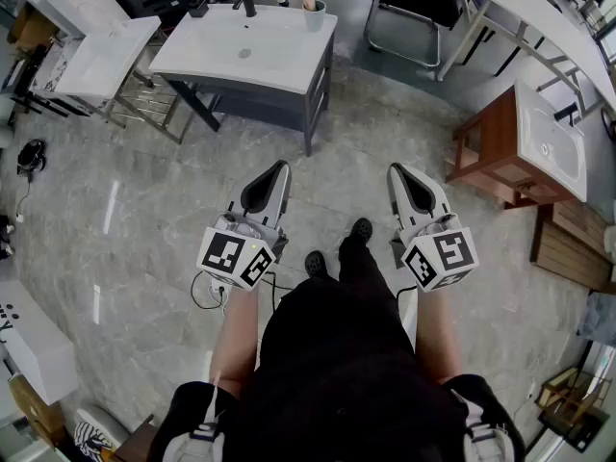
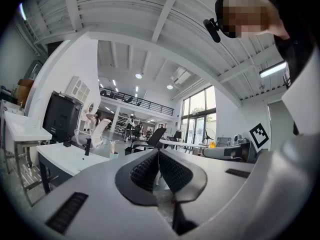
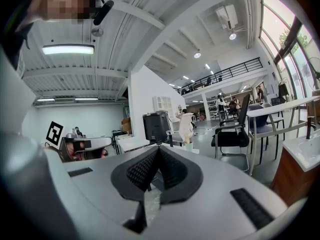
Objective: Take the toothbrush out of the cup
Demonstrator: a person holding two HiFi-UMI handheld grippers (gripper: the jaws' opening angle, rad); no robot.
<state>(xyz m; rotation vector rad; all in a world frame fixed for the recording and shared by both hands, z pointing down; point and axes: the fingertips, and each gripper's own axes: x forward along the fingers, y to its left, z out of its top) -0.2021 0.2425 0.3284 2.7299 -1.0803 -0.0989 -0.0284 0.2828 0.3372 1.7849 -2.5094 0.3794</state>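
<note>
Head view shows cup (image 1: 316, 15) on sink (image 1: 207, 64), chair (image 1: 412, 6) beside.

grey marble floor (image 1: 144, 210), white sink counter (image 1: 241, 51), tall windows (image 2: 200, 119).

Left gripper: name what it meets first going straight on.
The left gripper likely meets the right end of the white basin counter, near the cup; depth is unclear, so it might pass beside it.
</note>
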